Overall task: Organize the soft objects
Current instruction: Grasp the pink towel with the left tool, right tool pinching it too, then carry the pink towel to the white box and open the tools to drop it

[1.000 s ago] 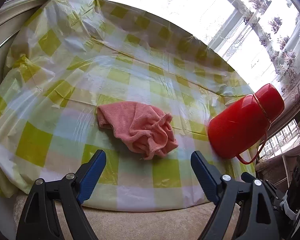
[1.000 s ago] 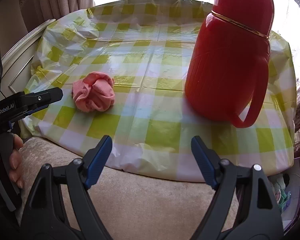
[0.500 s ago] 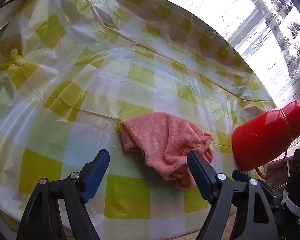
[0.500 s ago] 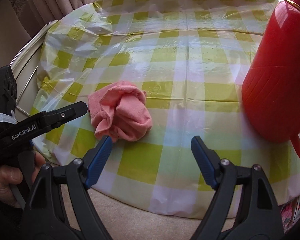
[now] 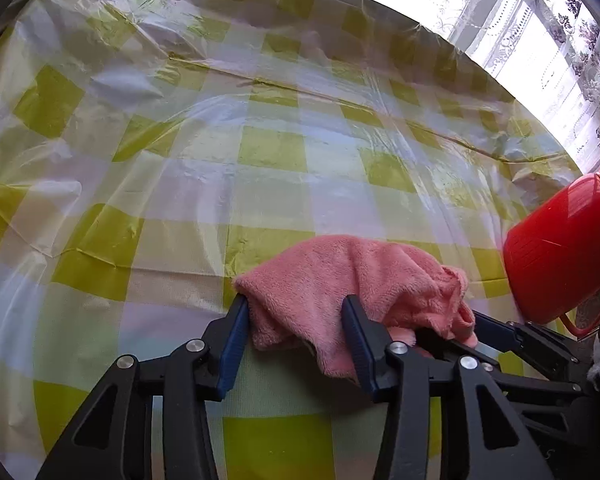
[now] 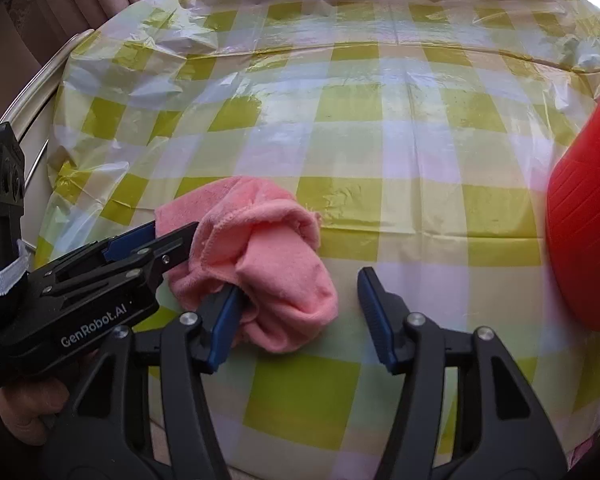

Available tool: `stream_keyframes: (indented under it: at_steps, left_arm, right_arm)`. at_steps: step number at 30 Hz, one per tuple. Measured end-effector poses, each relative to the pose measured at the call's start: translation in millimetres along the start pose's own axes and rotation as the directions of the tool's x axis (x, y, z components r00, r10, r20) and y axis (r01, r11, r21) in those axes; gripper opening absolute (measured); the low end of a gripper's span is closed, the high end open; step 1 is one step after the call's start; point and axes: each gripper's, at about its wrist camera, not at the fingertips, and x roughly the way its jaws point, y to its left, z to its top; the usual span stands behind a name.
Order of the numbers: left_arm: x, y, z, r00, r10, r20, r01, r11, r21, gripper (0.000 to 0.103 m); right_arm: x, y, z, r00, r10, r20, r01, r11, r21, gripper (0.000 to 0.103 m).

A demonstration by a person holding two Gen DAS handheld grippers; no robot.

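Both my claws are at the pink towel, left of the red flask.

My left gripper [image 5: 296, 336] has its fingers around the towel's [image 5: 352, 280] left part; whether it already pinches, I cannot tell. My right gripper [image 6: 298, 316] is released, its left finger [image 6: 224, 320] touching the towel's near fold, so both are equally near. The towel's long axis runs toward the flask [image 5: 556, 248], which stands well apart. All rests on a checked plastic tablecloth [image 6: 380, 128]; behind the flask is a curtained window [image 5: 560, 32].

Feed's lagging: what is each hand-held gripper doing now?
Left hand-held gripper: open, fingers around the pink towel, not clamped.
Right hand-held gripper: open, at the towel.
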Motion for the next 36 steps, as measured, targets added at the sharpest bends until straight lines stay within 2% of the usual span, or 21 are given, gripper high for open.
stream_keyframes:
  at_steps: [1, 3, 4, 5, 8, 18, 36]
  left_arm:
    - [1, -2, 0, 1.0, -0.009, -0.003, 0.009, 1.0, 0.012, 0.032]
    - [2, -6, 0, 1.0, -0.015, -0.006, 0.015, 0.999, 0.03, 0.025]
    - [1, -7, -1, 1.0, -0.022, -0.005, 0.022, 0.999, 0.036, 0.02]
    - [0, -9, -1, 1.0, -0.029, -0.001, 0.029, 0.999, 0.043, 0.018]
    - [-5, -13, -3, 0.999, -0.045, 0.015, 0.044, 0.998, 0.053, 0.014]
    - [-28, -25, -13, 0.996, -0.06, 0.062, 0.057, 0.997, 0.046, 0.012]
    - [-66, -65, -41, 0.989, -0.099, 0.108, 0.091, 0.993, 0.074, 0.012]
  right_arm:
    - [0, 0, 0, 1.0, -0.002, 0.011, 0.002, 1.0, -0.004, 0.055]
    - [2, 1, 2, 1.0, 0.0, 0.018, 0.001, 1.0, -0.009, 0.052]
    - [3, 0, 3, 1.0, 0.006, 0.02, -0.005, 1.0, -0.009, 0.044]
    - [3, 0, 3, 1.0, 0.018, 0.021, -0.018, 1.0, -0.009, 0.034]
    - [2, 2, 1, 0.999, 0.026, 0.031, -0.026, 1.0, -0.016, 0.028]
    - [-20, 3, -6, 0.996, 0.001, 0.086, 0.002, 0.999, -0.039, 0.025]
    - [-71, -17, -39, 0.992, 0.008, 0.129, -0.008, 1.0, -0.004, 0.025]
